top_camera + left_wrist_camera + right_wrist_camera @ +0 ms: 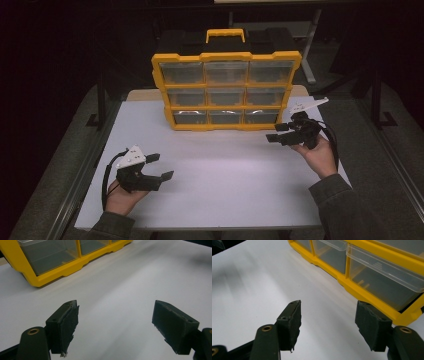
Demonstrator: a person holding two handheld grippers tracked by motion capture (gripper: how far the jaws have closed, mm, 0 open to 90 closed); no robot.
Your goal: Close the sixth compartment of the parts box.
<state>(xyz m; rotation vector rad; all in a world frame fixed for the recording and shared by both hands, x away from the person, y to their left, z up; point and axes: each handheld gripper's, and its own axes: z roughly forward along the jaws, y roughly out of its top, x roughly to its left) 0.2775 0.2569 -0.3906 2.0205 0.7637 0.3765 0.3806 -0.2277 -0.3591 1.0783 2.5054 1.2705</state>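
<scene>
A yellow organiser with a carry handle stands upright at the far middle of the white worktop, its front of nine clear drawers in three rows facing the person. All the drawers look pushed in flush with the yellow frame; none stands out in the high view. What lies inside them is too dim to tell.

The right gripper hangs just beside the organiser's lower right corner, level with the bottom row, its tips pointing across toward that row. Its jaws stand wide apart with nothing between them. In the right gripper view the bottom-row drawers sit close ahead and to one side, and one jaw is near the yellow base rail without touching it, as far as can be seen.

The left gripper sits well clear of the organiser, out toward the near left of the worktop, held low over the bare surface. Its jaws are also spread wide and empty. In the left gripper view the organiser's bottom left corner lies well ahead.

Judged from this, the work on the organiser has hardly begun: no drawer is drawn out and nothing is held or set down on the worktop. The right gripper seems placed to take a bottom-row drawer, so reaching, gripping and pulling all look to be ahead.
</scene>
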